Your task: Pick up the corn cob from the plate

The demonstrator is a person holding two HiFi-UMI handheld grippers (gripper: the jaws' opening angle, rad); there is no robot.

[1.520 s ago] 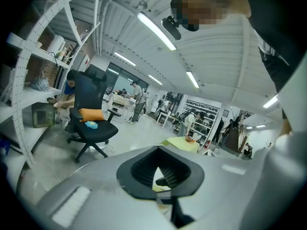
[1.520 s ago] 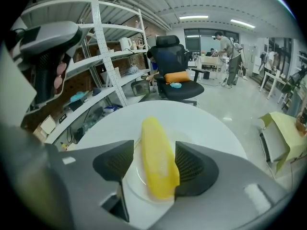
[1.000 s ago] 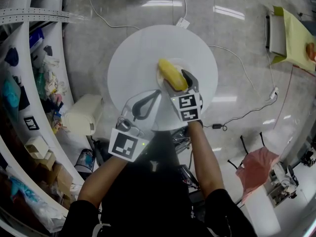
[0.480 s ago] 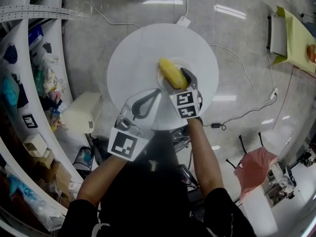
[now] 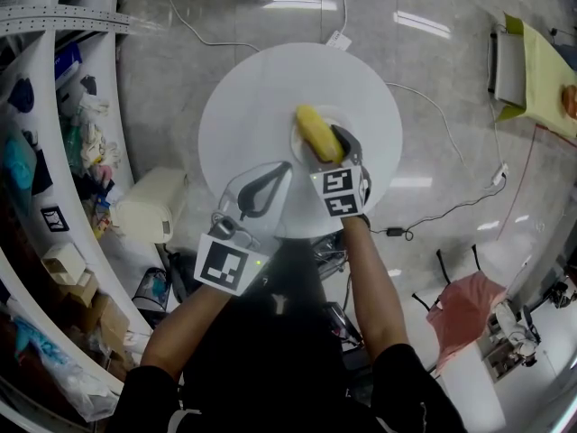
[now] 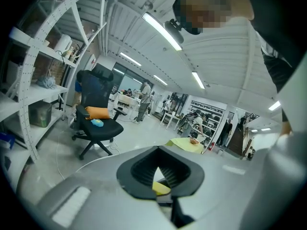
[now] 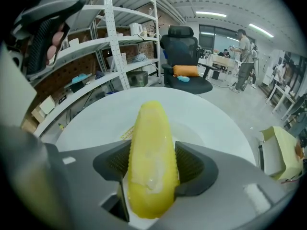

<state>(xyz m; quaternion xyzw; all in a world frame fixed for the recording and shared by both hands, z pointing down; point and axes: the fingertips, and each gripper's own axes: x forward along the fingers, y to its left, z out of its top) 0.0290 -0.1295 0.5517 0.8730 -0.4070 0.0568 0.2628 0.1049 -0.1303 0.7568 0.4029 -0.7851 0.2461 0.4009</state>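
Corn cob (image 5: 319,133), yellow and smooth, lies on a small white plate (image 5: 339,117) a little right of the middle of a round white table (image 5: 252,106), its thin end toward the far left and its thick end toward the person. Bare tabletop runs all round the plate, with the widest clear stretch on the far and left sides, and the table's right edge is not far beyond the plate's rim. Past that edge is open grey floor; the table's left side faces crowded shelving (image 5: 54,152). From the near side the right gripper (image 5: 323,147) straddles the cob's thick half, one jaw on each long flank. In the right gripper view the cob (image 7: 148,123) fills the gap of that gripper (image 7: 152,147), both ribbed pads lie against its sides, and its tip points away over the table. These jaws have just been closing with the cob between them, and they now clasp it while it rests on the plate. That tool tips steeply down, its marker cube (image 5: 338,192) facing up and the right forearm (image 5: 365,278) reaching straight in from the near edge. Left of it, well apart from the plate, the left gripper (image 5: 284,170) hangs over the table's near part, nearly level, jaw tips met and empty; the left gripper view shows its tips (image 6: 158,148) together. Its forearm (image 5: 185,323) comes in from the near left.
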